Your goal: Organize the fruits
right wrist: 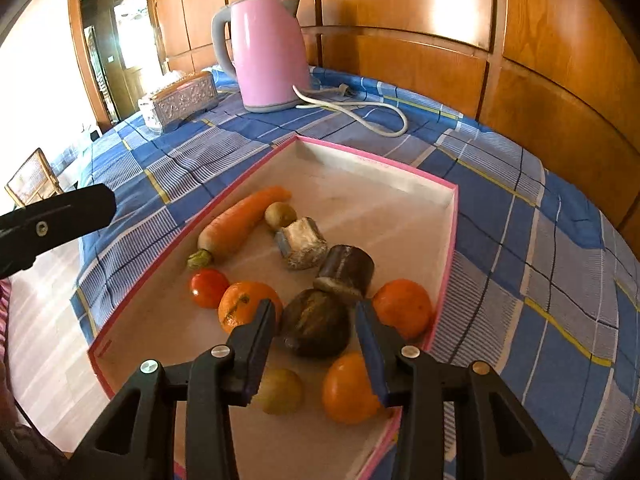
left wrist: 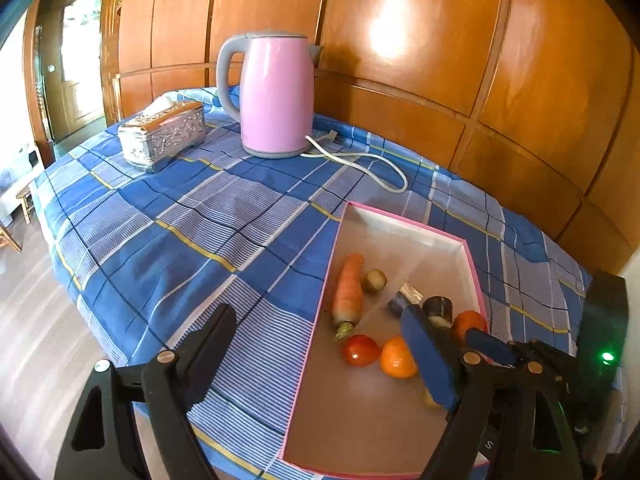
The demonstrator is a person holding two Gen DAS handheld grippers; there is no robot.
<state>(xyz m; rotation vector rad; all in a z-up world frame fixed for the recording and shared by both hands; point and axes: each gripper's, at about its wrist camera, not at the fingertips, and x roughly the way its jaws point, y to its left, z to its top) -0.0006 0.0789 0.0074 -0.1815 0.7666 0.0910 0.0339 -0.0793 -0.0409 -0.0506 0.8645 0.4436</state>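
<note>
A pink-rimmed shallow box (right wrist: pixel 376 162) lies on the blue checked cloth. It holds a carrot (right wrist: pixel 244 220), a tomato (right wrist: pixel 208 286), three oranges (right wrist: pixel 404 308), a dark cylinder (right wrist: pixel 348 268), a pale chunk (right wrist: pixel 304 244) and a yellow-green fruit (right wrist: pixel 280 390). My right gripper (right wrist: pixel 316 326) hangs over the box's near end, shut on a dark brown fruit (right wrist: pixel 316 328). My left gripper (left wrist: pixel 320 352) stands open across the box's left rim (left wrist: pixel 320 312), with nothing held. Its blue pad (left wrist: pixel 428 360) hangs over the box beside an orange (left wrist: pixel 396 358), and its black finger (left wrist: pixel 212 344) is over the cloth.
A pink kettle (left wrist: pixel 276 96) with a loose white cord (left wrist: pixel 360 160) stands at the back near the wooden wall. A silver tissue box (left wrist: pixel 164 132) sits to its left. The table edge runs along the left, with floor and a cane chair (right wrist: pixel 32 180) beyond.
</note>
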